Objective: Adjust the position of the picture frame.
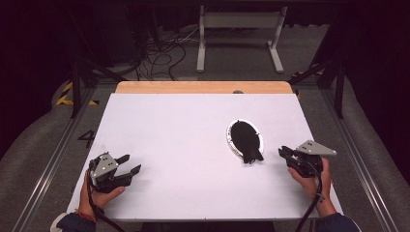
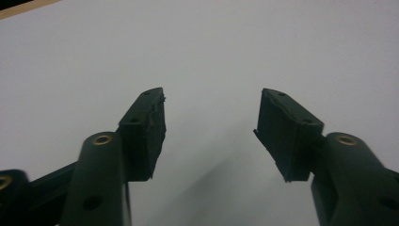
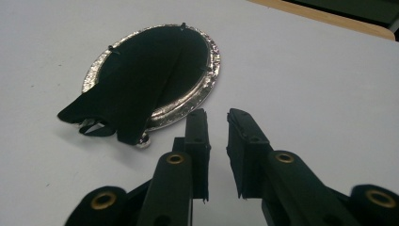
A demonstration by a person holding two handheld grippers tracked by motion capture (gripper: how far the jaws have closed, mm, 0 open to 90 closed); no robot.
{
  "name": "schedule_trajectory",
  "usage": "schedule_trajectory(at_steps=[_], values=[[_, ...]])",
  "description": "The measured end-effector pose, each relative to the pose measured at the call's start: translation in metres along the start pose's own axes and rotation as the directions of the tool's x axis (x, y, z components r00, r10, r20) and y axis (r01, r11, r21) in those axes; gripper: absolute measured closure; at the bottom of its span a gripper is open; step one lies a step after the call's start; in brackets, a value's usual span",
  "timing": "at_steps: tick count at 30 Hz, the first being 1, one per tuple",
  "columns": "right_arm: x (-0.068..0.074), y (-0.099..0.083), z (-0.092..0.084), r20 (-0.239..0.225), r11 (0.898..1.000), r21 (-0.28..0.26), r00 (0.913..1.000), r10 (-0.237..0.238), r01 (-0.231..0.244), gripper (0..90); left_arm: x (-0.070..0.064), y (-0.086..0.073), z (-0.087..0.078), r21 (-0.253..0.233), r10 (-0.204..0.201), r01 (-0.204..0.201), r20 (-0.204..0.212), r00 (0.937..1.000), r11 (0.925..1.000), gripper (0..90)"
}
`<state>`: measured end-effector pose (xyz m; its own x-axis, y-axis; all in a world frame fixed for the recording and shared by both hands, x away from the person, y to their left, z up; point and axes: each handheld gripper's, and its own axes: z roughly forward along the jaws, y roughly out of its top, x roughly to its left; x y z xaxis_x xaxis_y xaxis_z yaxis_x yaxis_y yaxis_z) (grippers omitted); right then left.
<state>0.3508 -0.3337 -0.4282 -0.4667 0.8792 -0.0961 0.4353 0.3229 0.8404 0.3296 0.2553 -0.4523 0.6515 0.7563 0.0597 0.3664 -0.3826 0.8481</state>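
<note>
Oval silver frame (image 1: 232, 140): lies flat on the white table (image 1: 183, 145), right of centre, its long axis running away from the person. Rim bright and textured, as the right gripper view (image 3: 207, 80) shows.

Black cloth (image 1: 246, 140): draped over the frame, covering most of its inside and spilling past the near end onto the table top; folded lengthwise, with a small loop at its loose end in the right gripper view (image 3: 141, 80).

Left gripper (image 1: 131, 164): held in the left hand (image 1: 99, 195) at the near left part of the table, well apart from the frame. Jaws stand wide apart with nothing between them (image 2: 211, 117).

Right gripper (image 1: 282, 152): held in the right hand (image 1: 312, 181) near the right edge, just beside the cloth's loose end, not touching it. Jaws nearly together, a narrow gap between, holding nothing (image 3: 217, 115).

Wooden strip (image 1: 203, 87): runs along the table's far edge.
</note>
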Motion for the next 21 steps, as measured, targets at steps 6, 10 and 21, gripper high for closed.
schedule_trajectory(at_steps=[6,10,21], values=[[-0.005,0.013,0.024,-0.003,1.0,0.011,0.9997,0.022,-0.022,88.0,0.003,0.002,0.0,-0.007,0.008,-0.008,0.038,0.9993,0.9999,80.6],[-0.004,0.022,0.041,0.006,0.999,0.033,0.9997,0.024,-0.024,90.0,0.002,0.002,0.001,0.006,0.02,-0.02,0.063,0.9978,0.9998,89.5],[-0.007,0.026,0.069,0.034,0.991,0.09,0.9948,0.096,-0.099,90.0,0.001,0.004,0.007,0.039,0.029,-0.031,0.056,0.998,0.9987,89.2]])
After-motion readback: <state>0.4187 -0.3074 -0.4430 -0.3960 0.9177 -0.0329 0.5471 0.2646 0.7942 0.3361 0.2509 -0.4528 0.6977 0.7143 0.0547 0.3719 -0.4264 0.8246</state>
